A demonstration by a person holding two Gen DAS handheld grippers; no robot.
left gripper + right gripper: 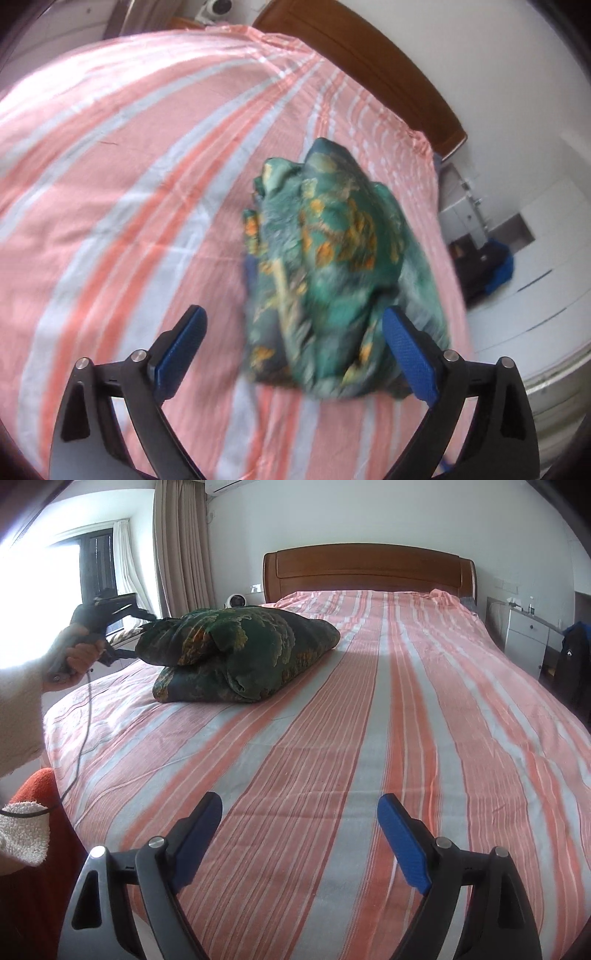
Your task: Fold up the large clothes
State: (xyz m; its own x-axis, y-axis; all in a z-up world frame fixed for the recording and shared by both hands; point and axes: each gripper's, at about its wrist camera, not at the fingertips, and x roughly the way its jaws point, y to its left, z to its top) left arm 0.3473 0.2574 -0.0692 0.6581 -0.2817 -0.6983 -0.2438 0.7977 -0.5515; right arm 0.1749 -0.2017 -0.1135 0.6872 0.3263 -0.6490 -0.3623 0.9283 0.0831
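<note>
At the left, a hand [75, 657] in a cream fleece sleeve [18, 709] holds the left tool [295, 332], its blue-padded jaws released and wide, nothing pressed between them. Just beyond lies the folded dark green garment with gold flower pattern [240, 653], resting on the bed with pink and grey striped sheet [369, 738], near its left edge. Further right, the right tool [301, 823] hangs released over bare sheet, well apart from the garment.
</note>
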